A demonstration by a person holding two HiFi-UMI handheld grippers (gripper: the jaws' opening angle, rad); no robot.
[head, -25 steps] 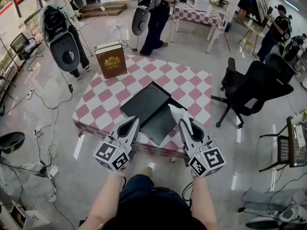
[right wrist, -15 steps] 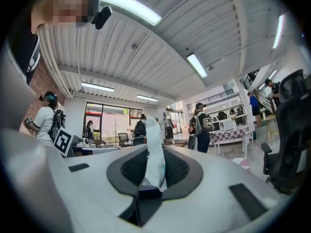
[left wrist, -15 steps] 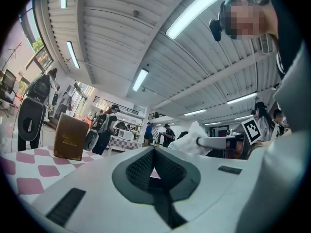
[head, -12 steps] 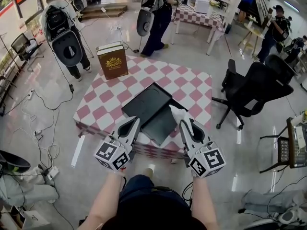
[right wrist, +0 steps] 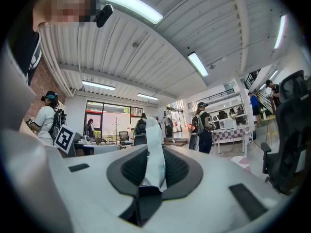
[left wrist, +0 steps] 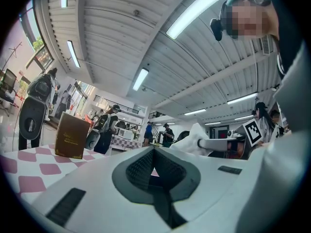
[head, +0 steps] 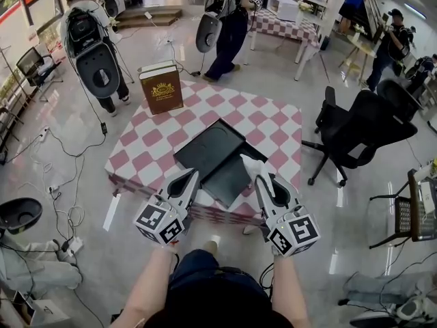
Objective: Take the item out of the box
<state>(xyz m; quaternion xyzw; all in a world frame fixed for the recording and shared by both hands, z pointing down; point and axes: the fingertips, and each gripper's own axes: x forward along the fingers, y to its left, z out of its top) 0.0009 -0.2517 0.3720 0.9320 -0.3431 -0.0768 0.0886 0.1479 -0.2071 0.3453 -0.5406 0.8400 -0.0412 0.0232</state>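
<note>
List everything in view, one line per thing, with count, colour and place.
table: one, pink-and-white checked cloth, centre of the floor in front of the person
black box: one, black, opened flat in two parts on the near half of the table
brown box: one, brown with a gold emblem, upright at the table's far left corner
white item: one, white and limp, above the black box's near right edge
office chair: one, black, right of the table
second table: one, checked cloth, far back
people: at least four, standing around the room's edges
left gripper: one, white and grey, jaws together, empty
right gripper: one, white and grey, clamped on the white item
</note>
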